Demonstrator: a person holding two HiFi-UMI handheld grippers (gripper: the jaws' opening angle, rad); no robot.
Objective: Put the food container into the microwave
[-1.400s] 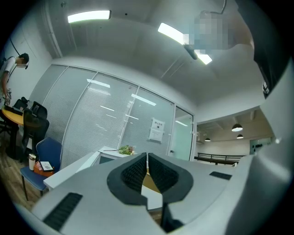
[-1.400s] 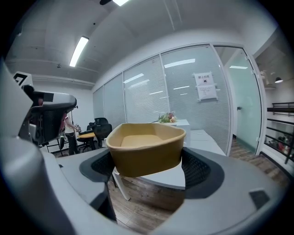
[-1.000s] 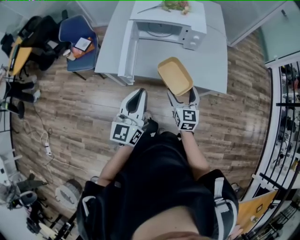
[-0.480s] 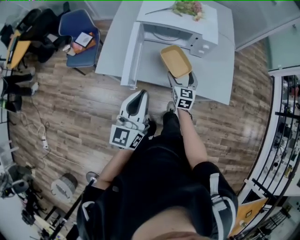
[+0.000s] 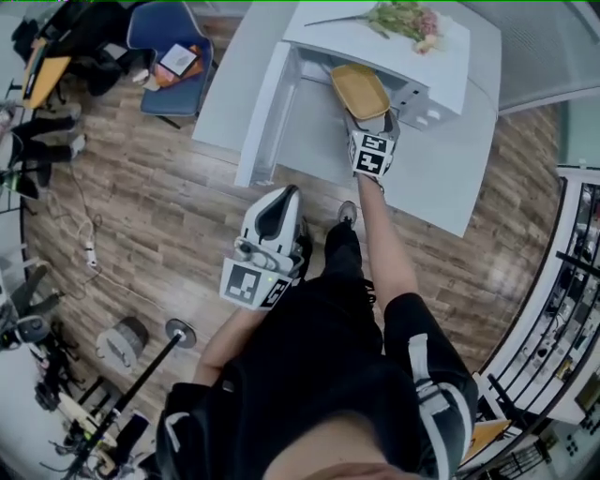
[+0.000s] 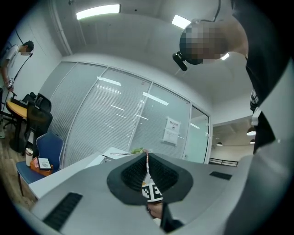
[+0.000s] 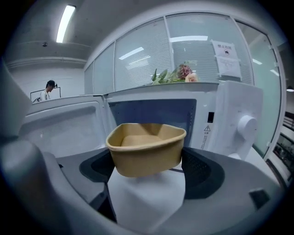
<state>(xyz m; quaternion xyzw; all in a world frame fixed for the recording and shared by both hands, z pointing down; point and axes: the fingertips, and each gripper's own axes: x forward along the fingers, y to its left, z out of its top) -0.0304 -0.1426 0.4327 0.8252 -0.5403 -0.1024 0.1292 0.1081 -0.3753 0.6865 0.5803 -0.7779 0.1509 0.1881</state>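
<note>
**Container at the microwave's mouth, not yet inside**

The right gripper (image 7: 147,161) has its jaws clamped on the tan food container (image 7: 147,147). It holds the container level and clear of the table, right in front of the microwave (image 7: 229,124). The microwave's door (image 5: 267,112) stands swung wide to the left of the opening.

This looks like the carry-in step, close to its end. The next move calls for a straight push through the opening, kept clear of the control panel on the microwave's right. The container would then be lowered onto the cavity floor and the jaws let go.

The left gripper (image 5: 272,214) hangs well back from the microwave, over the floor. Its jaws are pressed together with nothing between them.

The microwave stands on a pale grey table (image 5: 441,178), and a bunch of greens and flowers (image 5: 405,19) lies on its top. The floor (image 5: 141,206) is wood planks. A blue chair (image 5: 164,28) sits to the left of the microwave, and glass partitions with blinds (image 7: 138,62) rise behind it.
</note>
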